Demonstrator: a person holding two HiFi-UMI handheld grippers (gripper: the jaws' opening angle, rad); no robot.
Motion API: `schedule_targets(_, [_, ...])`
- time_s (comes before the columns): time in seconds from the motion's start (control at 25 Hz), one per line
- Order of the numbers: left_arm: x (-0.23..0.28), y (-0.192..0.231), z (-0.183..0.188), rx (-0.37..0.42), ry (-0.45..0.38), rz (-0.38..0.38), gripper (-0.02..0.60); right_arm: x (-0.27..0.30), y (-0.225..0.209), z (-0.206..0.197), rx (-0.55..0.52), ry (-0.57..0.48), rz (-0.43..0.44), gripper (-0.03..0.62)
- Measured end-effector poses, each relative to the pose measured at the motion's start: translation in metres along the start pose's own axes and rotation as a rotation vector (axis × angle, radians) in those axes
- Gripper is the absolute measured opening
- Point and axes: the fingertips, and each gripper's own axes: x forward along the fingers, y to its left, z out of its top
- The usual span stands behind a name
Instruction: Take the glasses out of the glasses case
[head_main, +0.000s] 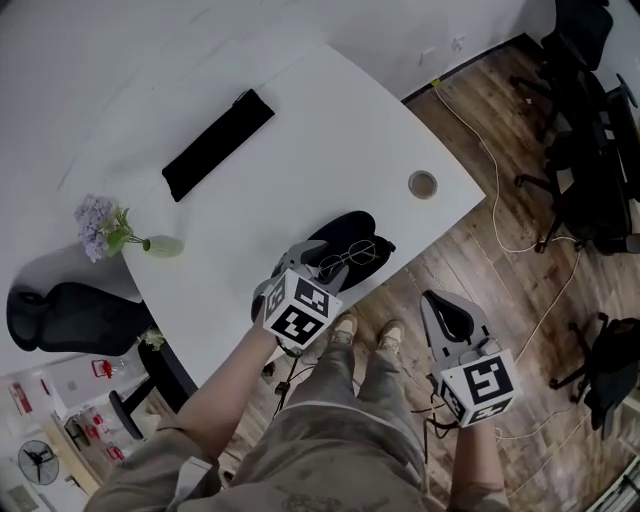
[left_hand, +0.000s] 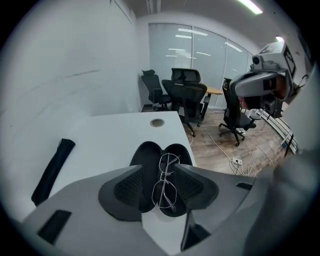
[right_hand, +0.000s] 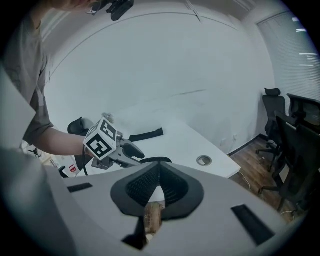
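An open black glasses case (head_main: 345, 230) lies near the front edge of the white table (head_main: 300, 120). Thin wire-framed glasses (head_main: 348, 258) rest across its right half. My left gripper (head_main: 308, 262) reaches in from the table's edge. In the left gripper view the jaws stand close on either side of the near lens of the glasses (left_hand: 166, 190), touching its rim, above the case (left_hand: 147, 155). My right gripper (head_main: 432, 300) hangs off the table over the wooden floor, shut and empty. Its pads (right_hand: 150, 185) meet in the right gripper view.
A long black pouch (head_main: 218, 143) lies at the back of the table, with a round cable grommet (head_main: 422, 184) to the right. A small vase of flowers (head_main: 115, 232) stands at the left edge. Black office chairs (head_main: 590, 150) and cables (head_main: 500, 200) occupy the floor on the right.
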Motion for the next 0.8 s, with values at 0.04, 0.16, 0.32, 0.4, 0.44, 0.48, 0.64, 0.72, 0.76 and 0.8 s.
schedule_targets(0.04, [0.007,-0.002,-0.005,0.001,0.019,-0.006,0.210,0.003,-0.002,-0.003,0.000,0.009,0.007,0.034])
schedule_targets(0.16, [0.026,-0.005,-0.014,0.029,0.064,-0.014,0.216,0.013,-0.008,-0.009,0.002,0.028,0.025,0.034])
schedule_targets(0.32, [0.046,-0.010,-0.021,0.079,0.125,-0.024,0.216,0.021,-0.018,-0.016,0.005,0.045,0.034,0.034])
schedule_targets(0.4, [0.054,-0.013,-0.026,0.099,0.164,-0.037,0.216,0.024,-0.022,-0.018,0.009,0.051,0.034,0.034])
schedule_targets(0.44, [0.057,-0.014,-0.029,0.106,0.181,-0.043,0.216,0.025,-0.024,-0.020,0.013,0.053,0.034,0.034])
schedule_targets(0.48, [0.060,-0.015,-0.031,0.110,0.193,-0.050,0.216,0.026,-0.026,-0.021,0.017,0.055,0.034,0.034])
schedule_targets(0.64, [0.063,-0.019,-0.034,0.099,0.215,-0.093,0.213,0.028,-0.031,-0.027,0.029,0.069,0.033,0.034])
schedule_targets(0.72, [0.063,-0.021,-0.034,0.091,0.219,-0.120,0.183,0.030,-0.033,-0.029,0.030,0.074,0.035,0.034])
schedule_targets(0.76, [0.063,-0.022,-0.034,0.091,0.222,-0.127,0.181,0.031,-0.033,-0.028,0.030,0.075,0.036,0.034])
schedule_targets(0.8, [0.063,-0.022,-0.034,0.092,0.225,-0.130,0.179,0.031,-0.033,-0.028,0.029,0.074,0.037,0.034])
